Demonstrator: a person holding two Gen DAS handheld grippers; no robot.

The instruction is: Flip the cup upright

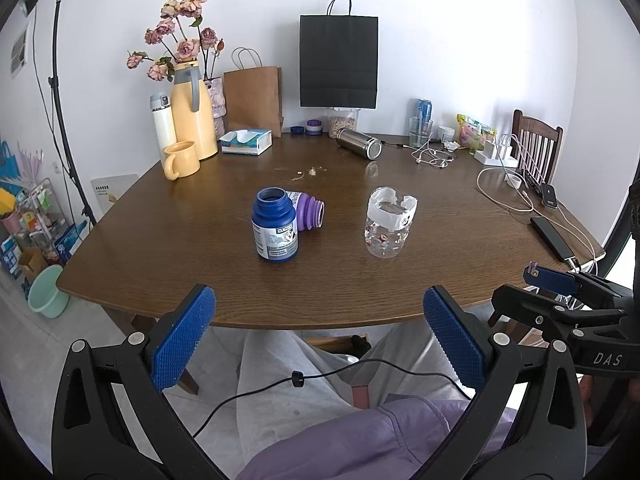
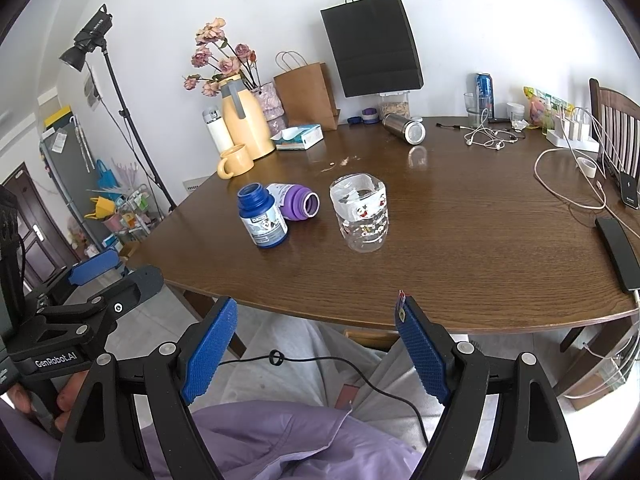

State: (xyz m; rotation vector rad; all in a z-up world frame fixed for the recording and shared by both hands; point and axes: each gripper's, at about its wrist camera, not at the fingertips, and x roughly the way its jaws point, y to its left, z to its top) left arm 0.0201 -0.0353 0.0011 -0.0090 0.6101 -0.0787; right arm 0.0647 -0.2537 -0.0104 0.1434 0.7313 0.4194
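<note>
Left gripper (image 1: 318,336): spread wide, holding nothing; I keep it off the near edge of the bench (image 1: 460,220), above my lap.
Right gripper (image 2: 316,348): also spread wide and empty, at the same near edge, beside the left one.
Cup (image 1: 390,226): the clear plastic cup with small printed figures stands in the middle of the bench, at about 1 o'clock from my left gripper. Its white-taped ragged rim seems to point up, but I cannot tell for sure which end is open — the plastic is too transparent.
Neighbours: the blue bottle (image 1: 275,227) stands upright at 11 o'clock, and the purple bottle (image 1: 308,212) lies on its side, touching it from behind. Both are near the cup, not touching it.
Risk, crushing: the wall looks thin, so I judge a hard squeeze will bend it and it may spring out.
Risk, slipping: the smooth plastic may turn between the pads during the flip — a grip too near the rim would cause this.
Risk, collision: a wide swing toward 9 o'clock could knock the blue bottle over.
Risk, wrong reading: if the cup is already upright, a flip would undo the task.
</note>
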